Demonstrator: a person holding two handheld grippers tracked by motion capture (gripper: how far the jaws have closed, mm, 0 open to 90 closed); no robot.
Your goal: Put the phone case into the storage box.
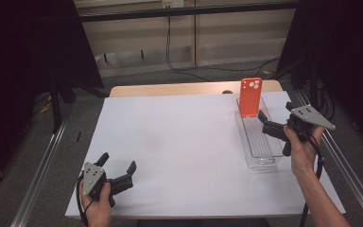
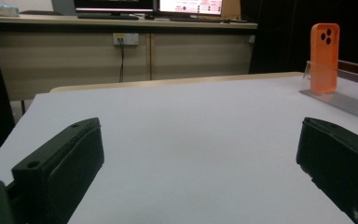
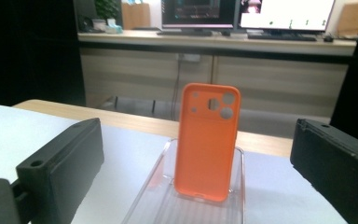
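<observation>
Black jaws of the right tool [image 1: 275, 124] are standing wide apart and gripping nothing, and they are pointing straight at the orange silicone phone case [image 3: 207, 141] that is standing upright at the far end of the long clear plastic tray [image 1: 259, 146], its camera cut-outs at the top and its back facing the tool. In the right gripper view the case is sitting between the two jaws but farther off, so the reach looks like the step in hand; to do it well, the tool should be travelling level along the tray's length, keeping the case centred in the gap, and the jaws should be closing on the case's two long edges above the tray walls, gently, since the soft case is likely to buckle or tip. The right hand [image 1: 302, 150] is holding its tool over the tray's near half, forearm coming in from the lower right. Outward from there, the left tool [image 1: 119, 176] is resting low near the front left corner of the white-covered table [image 1: 179, 151], its jaws also apart and empty, well away from the case, with the left hand [image 1: 97, 201] wrapped around its grip.
</observation>
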